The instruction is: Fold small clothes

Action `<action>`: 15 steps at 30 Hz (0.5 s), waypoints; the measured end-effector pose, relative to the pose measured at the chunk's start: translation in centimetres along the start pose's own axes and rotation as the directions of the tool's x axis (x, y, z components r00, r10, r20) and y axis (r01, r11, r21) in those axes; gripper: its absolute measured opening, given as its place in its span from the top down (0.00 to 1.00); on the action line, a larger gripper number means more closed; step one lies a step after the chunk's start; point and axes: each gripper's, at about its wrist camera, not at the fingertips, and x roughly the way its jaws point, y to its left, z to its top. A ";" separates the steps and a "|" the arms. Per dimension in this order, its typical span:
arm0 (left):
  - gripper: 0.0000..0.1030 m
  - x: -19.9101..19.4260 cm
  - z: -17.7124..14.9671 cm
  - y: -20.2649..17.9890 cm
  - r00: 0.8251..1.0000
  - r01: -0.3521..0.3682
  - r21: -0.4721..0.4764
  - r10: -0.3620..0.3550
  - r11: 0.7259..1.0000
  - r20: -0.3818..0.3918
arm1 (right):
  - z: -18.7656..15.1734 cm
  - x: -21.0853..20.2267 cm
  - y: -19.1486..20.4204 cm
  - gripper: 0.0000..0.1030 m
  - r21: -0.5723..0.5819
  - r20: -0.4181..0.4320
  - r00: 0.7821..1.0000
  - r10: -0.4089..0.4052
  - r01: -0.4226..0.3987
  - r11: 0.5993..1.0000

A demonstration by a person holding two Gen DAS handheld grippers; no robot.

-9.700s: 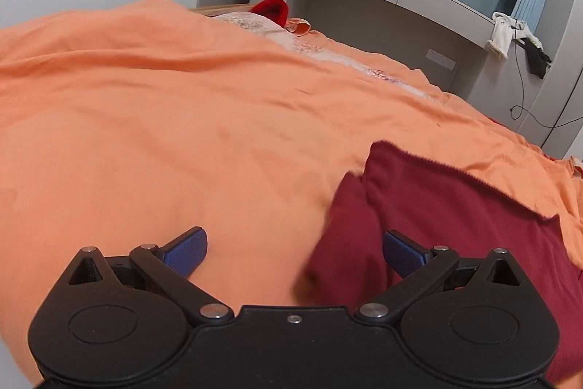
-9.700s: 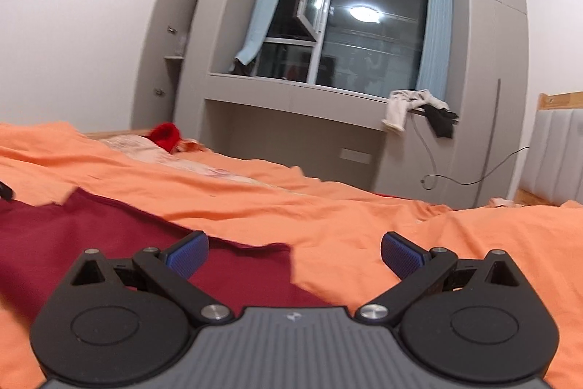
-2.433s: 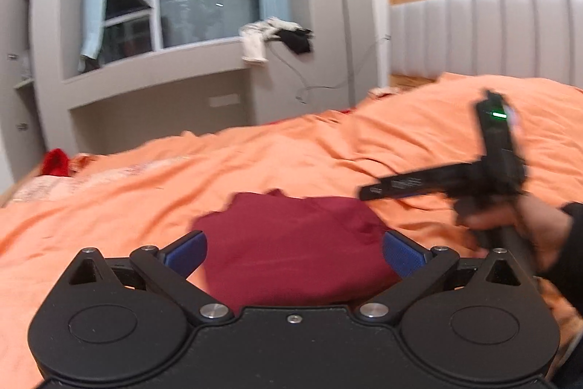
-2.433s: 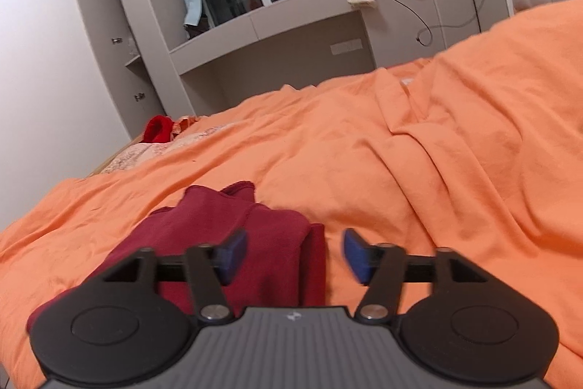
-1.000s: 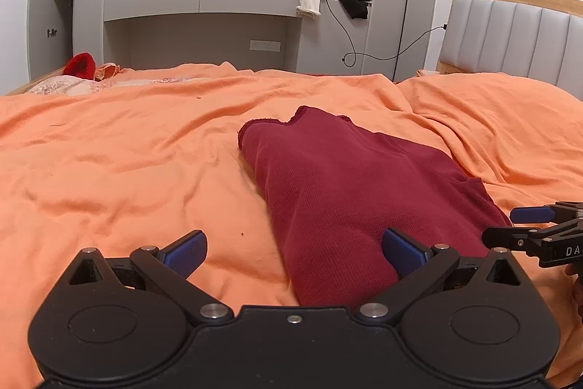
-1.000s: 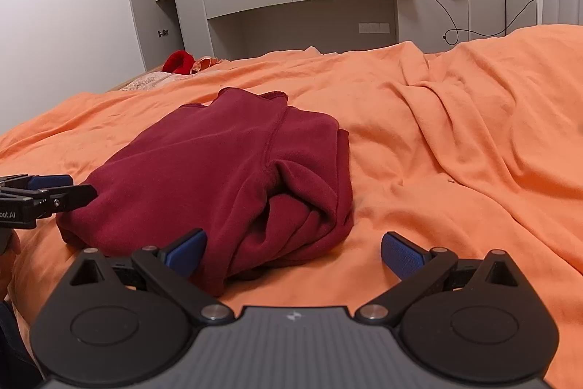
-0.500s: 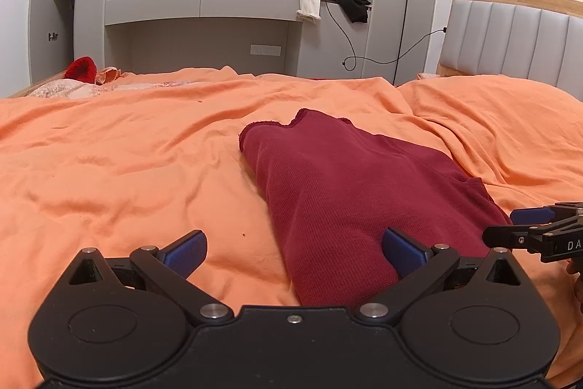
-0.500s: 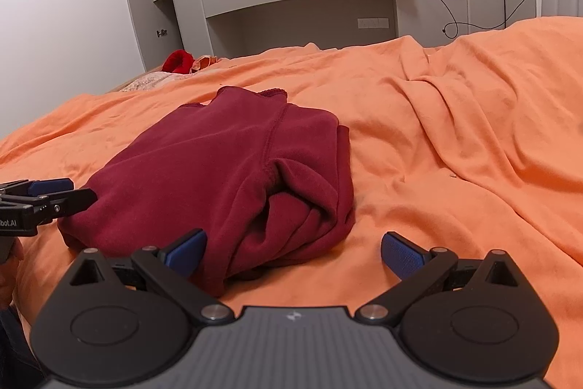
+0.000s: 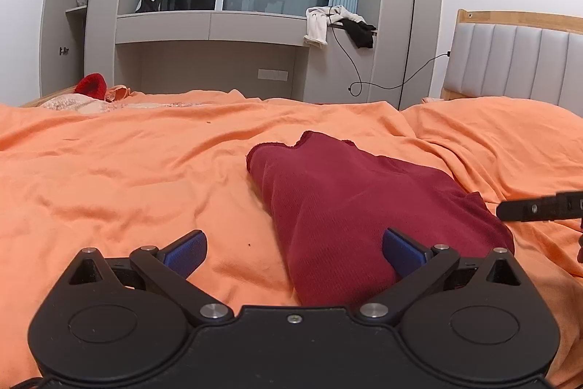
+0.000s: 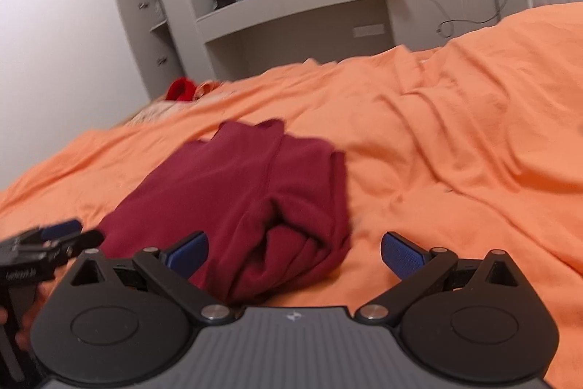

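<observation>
A dark red garment [image 9: 349, 203] lies folded into a long bundle on the orange bedspread [image 9: 127, 170]; it also shows in the right wrist view [image 10: 240, 199], with a thick rolled edge at its near right. My left gripper [image 9: 294, 252] is open and empty, just short of the garment's near end. My right gripper [image 10: 293, 252] is open and empty, in front of the rolled edge. The right gripper's finger shows at the right edge of the left wrist view [image 9: 539, 208]. The left gripper shows at the left of the right wrist view [image 10: 54, 239].
A red item [image 9: 91, 84] and pale cloth [image 9: 69, 104] lie at the far left of the bed. A grey padded headboard [image 9: 510, 61] stands at the right. Grey cabinets and a window shelf [image 9: 211, 24] with hanging clothes [image 9: 339, 24] stand behind the bed.
My right gripper has tilted and swung, so its view is blurred and rotated. The left gripper has drawn back slightly. The garment lies as before, and both grippers stay open.
</observation>
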 end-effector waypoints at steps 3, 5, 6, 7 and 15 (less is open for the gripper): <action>0.01 0.0 -0.2 -0.1 1.000 0.000 0.004 0.000 1.000 0.000 | 0.0 0.3 -0.6 0.00 0.034 0.028 0.999 -0.028 0.027 0.999; 0.01 0.1 -0.2 -0.1 1.000 -0.002 0.006 0.002 1.000 0.002 | 0.0 0.9 -1.1 0.01 0.053 0.040 0.998 -0.048 0.046 0.997; 0.01 0.2 -0.2 -0.1 1.000 -0.003 0.007 0.003 1.000 0.003 | 0.2 1.2 -1.3 0.02 0.066 0.045 0.997 -0.057 0.054 0.996; 0.01 0.2 -0.2 -0.1 1.000 -0.003 0.008 0.003 1.000 0.004 | 0.3 1.4 -1.6 0.04 0.078 0.054 0.997 -0.062 0.058 0.995; 0.01 0.1 -0.6 -0.3 1.000 -0.008 0.015 0.008 1.000 0.012 | 1.8 4.5 -2.8 0.33 0.193 0.065 0.998 -0.021 0.008 0.981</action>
